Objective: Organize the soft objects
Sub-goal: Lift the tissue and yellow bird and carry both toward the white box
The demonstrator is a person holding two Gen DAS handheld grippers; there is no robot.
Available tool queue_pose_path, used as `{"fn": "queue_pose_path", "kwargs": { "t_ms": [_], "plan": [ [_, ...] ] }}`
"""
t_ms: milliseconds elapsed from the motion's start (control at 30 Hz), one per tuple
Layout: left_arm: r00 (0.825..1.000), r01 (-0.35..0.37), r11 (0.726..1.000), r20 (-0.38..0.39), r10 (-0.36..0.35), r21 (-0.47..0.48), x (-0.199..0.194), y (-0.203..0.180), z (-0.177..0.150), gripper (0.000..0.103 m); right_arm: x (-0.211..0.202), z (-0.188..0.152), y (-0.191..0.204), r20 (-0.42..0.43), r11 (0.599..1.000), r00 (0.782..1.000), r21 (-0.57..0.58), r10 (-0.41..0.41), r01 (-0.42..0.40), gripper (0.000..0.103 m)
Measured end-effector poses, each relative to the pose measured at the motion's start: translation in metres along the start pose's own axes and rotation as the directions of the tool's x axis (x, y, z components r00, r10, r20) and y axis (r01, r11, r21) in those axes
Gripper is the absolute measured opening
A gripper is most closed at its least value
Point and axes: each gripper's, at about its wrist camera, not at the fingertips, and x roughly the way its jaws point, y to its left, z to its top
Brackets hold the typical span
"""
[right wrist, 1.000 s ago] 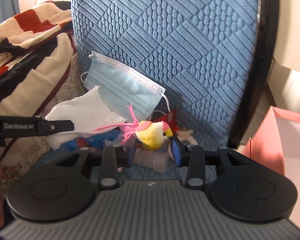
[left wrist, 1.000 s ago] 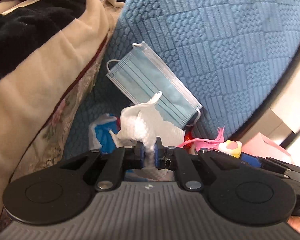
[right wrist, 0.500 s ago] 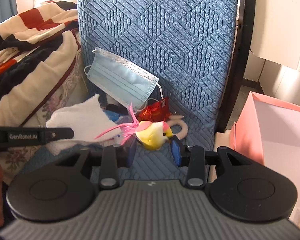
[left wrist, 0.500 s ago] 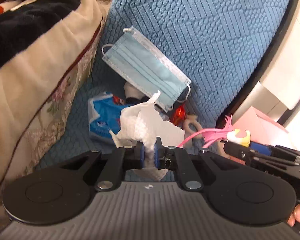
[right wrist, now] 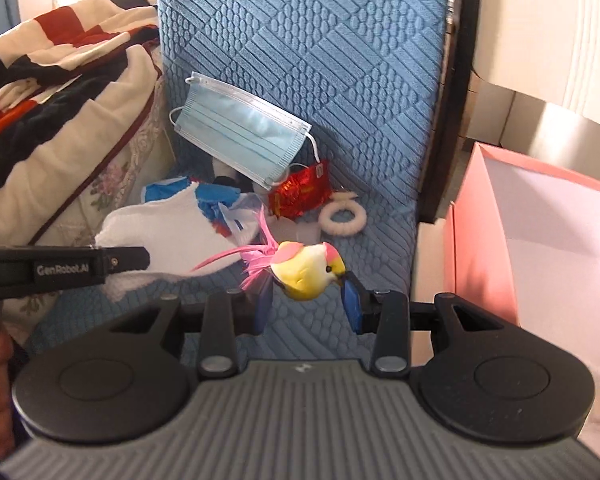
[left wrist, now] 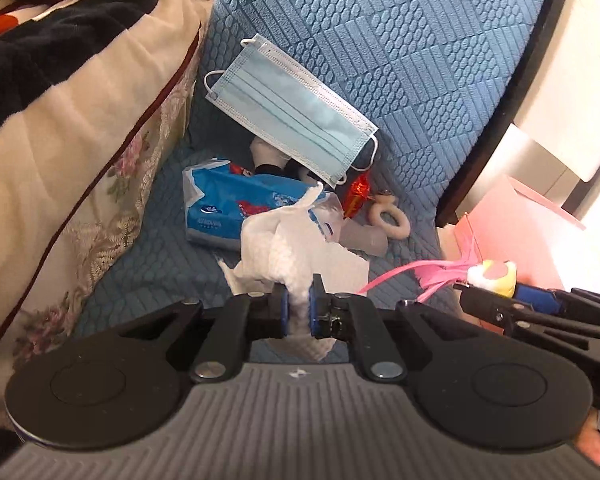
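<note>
Two items now lifted off the seat point(left wrist: 440, 92): your left gripper point(left wrist: 298, 312) pinches the tissue point(left wrist: 296, 248) tight, your right gripper point(right wrist: 306, 300) clamps the bird point(right wrist: 306, 270) half-wide. Both have drawn back toward the seat's right edge and the pink box point(right wrist: 540, 216), probably the drop point; mask point(left wrist: 288, 110) and pack point(left wrist: 232, 204) remain.

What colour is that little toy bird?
Yellow toy bird with pink feathers, clearest in the right wrist view.

You see a striped blanket point(right wrist: 48, 92) heaped well left of the jaws, a floral quilt point(left wrist: 112, 200) below it, and white cabinetry point(right wrist: 540, 40) rising far right behind the blue cushion's dark frame point(right wrist: 456, 92).
</note>
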Motion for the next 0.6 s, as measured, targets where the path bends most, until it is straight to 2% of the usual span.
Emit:
{"fn": "queue_pose_path", "kwargs": {
  "t_ms": [233,500,600],
  "plan": [
    [1.0,0.01,1.0,0.018,-0.01,-0.013,-0.015,0.006,-0.003,0.012,-0.022,-0.011,-0.008,-0.003,0.999,1.0,0.036,-0.006,0.006,0.041],
    [0.996,0.08,0.997,0.028,-0.08,-0.014,-0.029,-0.002,0.001,0.012,-0.048,-0.019,-0.016,0.005,0.998,1.0,0.063,-0.002,0.001,0.041],
    [0.995,0.085,0.996,0.045,-0.085,-0.015,-0.038,-0.006,0.004,0.012,-0.058,-0.015,-0.02,0.025,0.998,1.0,0.07,-0.004,0.003,0.04]
  ]
}}
